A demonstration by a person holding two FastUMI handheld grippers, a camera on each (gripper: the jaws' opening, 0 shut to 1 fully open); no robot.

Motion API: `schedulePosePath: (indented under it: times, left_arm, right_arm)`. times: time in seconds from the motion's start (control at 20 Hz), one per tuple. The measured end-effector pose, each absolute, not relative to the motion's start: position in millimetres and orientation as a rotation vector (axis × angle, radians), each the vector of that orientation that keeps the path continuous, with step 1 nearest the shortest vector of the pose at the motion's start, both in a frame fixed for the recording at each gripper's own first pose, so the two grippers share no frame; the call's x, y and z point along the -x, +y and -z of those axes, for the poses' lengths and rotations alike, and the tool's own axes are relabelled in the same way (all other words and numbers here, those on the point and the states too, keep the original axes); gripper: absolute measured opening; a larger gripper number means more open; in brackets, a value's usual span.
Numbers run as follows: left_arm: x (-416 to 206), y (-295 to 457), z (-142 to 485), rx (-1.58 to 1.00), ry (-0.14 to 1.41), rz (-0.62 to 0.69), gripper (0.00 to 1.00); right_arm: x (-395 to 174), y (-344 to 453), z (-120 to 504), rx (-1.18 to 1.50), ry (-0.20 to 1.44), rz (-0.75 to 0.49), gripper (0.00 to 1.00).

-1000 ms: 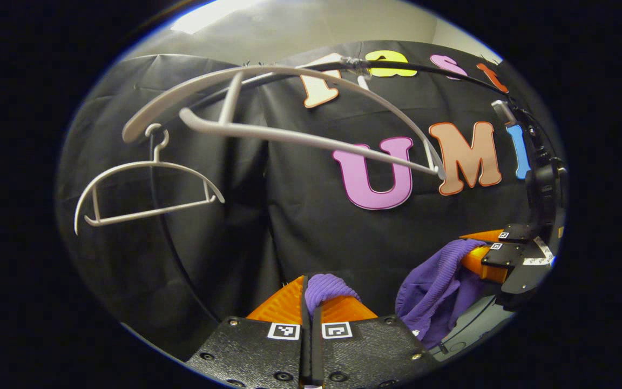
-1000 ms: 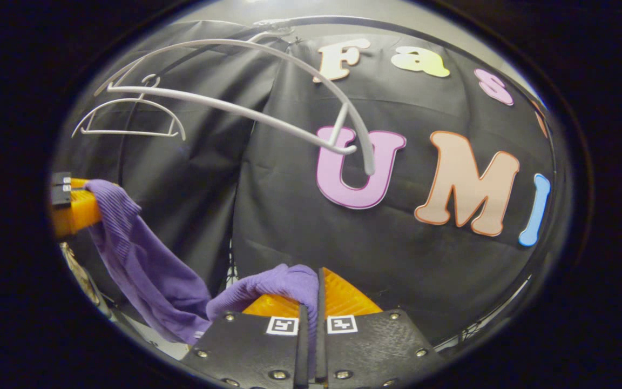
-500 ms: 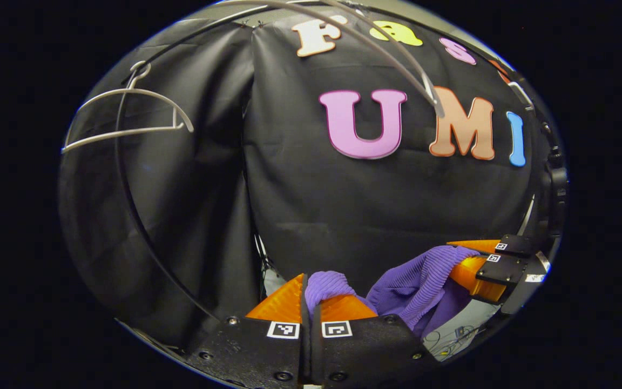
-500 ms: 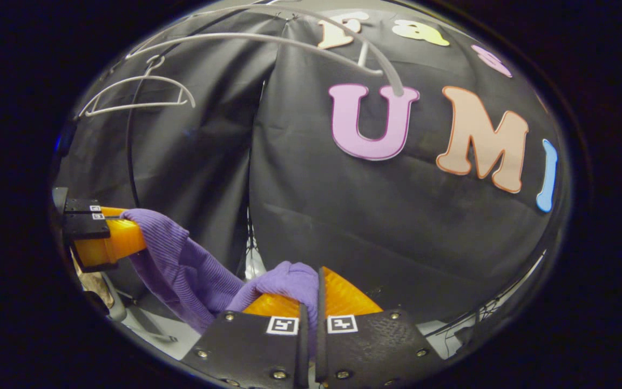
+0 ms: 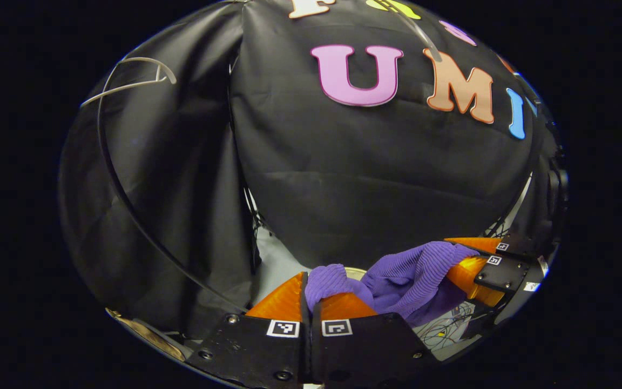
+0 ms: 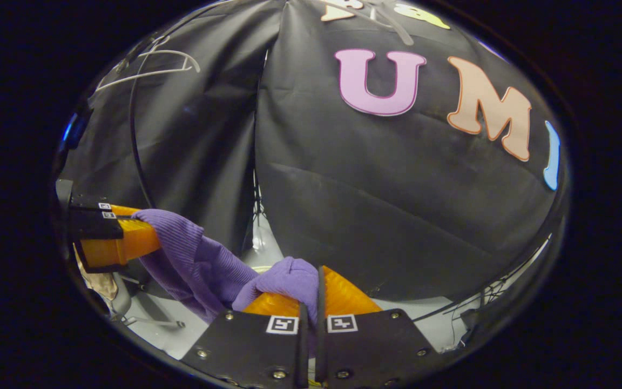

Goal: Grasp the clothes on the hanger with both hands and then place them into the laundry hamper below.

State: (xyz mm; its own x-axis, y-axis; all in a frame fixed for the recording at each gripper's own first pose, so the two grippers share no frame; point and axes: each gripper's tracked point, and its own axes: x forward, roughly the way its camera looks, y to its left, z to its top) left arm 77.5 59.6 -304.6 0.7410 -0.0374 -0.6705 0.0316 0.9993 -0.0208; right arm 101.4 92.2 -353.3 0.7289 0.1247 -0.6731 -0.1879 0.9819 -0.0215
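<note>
While each tool (image 5: 309,292) (image 6: 311,289) pinches a purple garment (image 5: 408,275) edge, cloth sags between.

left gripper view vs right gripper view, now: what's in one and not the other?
Left gripper view: left claw up close at the bottom, shut on the purple garment; right claw farther off at the right edge, pinching its other end. Right gripper view: the reverse, right claw near, left claw at the left edge. Both: garment slung between the claws, bare white hanger upper left.

black textured tool (image 5: 309,294) bodies — square markers, screws
</note>
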Motion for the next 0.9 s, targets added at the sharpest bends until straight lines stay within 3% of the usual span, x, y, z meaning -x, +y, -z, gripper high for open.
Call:
schedulePosePath:
  times: [0.4,0.9]
  left_arm:
    - [-43,56,361,0.068,0.939,0.05,0.01]
    - [-33,55,389,0.101,1.043,0.037,0.02]
  right_arm:
    - [-70,98,397,0.055,0.917,-0.165,0.04]
    - [-45,94,419,0.046,1.043,-0.161,0.06]
